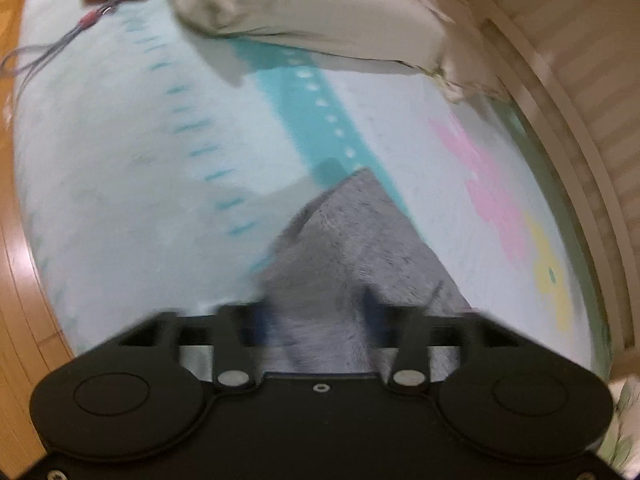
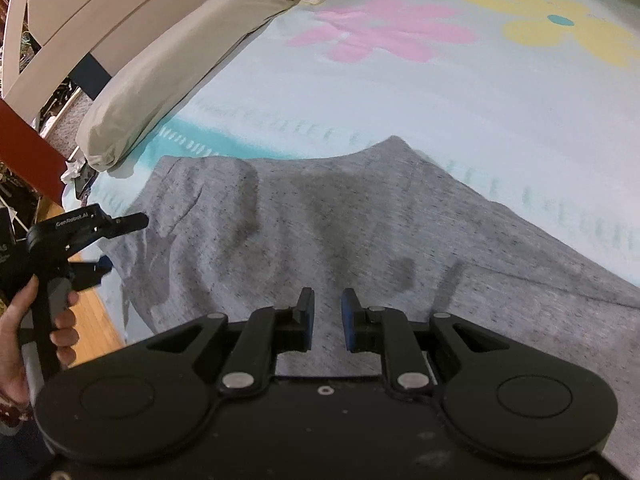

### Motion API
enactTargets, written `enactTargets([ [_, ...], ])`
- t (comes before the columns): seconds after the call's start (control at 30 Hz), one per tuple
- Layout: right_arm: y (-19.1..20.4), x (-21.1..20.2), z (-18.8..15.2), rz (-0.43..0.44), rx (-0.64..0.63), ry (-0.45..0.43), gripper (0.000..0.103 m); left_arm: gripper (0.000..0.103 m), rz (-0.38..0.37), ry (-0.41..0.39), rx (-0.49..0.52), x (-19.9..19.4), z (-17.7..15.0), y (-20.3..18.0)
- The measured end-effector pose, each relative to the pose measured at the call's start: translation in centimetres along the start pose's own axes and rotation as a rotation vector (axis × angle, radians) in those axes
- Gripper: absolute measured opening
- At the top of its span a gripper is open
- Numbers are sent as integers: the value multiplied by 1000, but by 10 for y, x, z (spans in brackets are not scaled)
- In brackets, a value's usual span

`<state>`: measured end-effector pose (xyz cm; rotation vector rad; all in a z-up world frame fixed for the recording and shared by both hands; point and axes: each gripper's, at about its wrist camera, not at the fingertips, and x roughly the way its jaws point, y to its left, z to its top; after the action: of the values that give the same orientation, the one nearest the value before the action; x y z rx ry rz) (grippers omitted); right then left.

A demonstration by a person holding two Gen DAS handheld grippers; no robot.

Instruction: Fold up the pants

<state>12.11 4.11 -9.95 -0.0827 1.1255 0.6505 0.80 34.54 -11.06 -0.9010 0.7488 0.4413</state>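
Grey pants (image 2: 360, 216) spread on the bed (image 2: 440, 92)
Left gripper (image 2: 120, 240) jaws apart at the pants' edge; right gripper (image 2: 327, 312) jaws apart above them

The pants (image 2: 360, 232) lie spread on the bed (image 2: 440, 92), reaching toward its near edge. A pillow (image 2: 168, 80) lies on the bed behind them, to the left in the right wrist view. The right tongs (image 2: 327, 316) hang over the near part of the pants. The left tongs (image 2: 116, 248), in a hand (image 2: 24, 328), sit at the pants' left edge, by the bed's side, with the floor (image 2: 100, 316) below.
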Motion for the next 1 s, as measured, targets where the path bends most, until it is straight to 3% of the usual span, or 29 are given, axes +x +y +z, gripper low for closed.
enactTargets([
  [0.13,-18,-12,-9,-28,31,-9,18,26,-54,-86,168,-31,-9,-43],
  [0.3,-49,-28,-24,-83,77,-20,18,24,-236,-137,360,-78,-42,-115],
  [0.47,-84,-45,-42,-144,135,-37,18,22,-411,-78,533,-97,-97,-187],
  [0.57,-106,-55,-54,-188,168,-50,18,18,-474,16,616,-83,-142,-223],
  [0.73,-140,-67,-74,-235,246,-48,18,18,-494,216,673,-42,-203,-250],
  [0.83,-152,-72,-83,-249,276,-50,18,18,-456,271,670,-35,-210,-254],
  [0.9,-156,-76,-84,-225,292,-73,21,19,-448,260,660,-44,-207,-253],
  [1.0,-156,-84,-82,-145,312,-154,34,22,-391,169,658,-50,-182,-242],
])
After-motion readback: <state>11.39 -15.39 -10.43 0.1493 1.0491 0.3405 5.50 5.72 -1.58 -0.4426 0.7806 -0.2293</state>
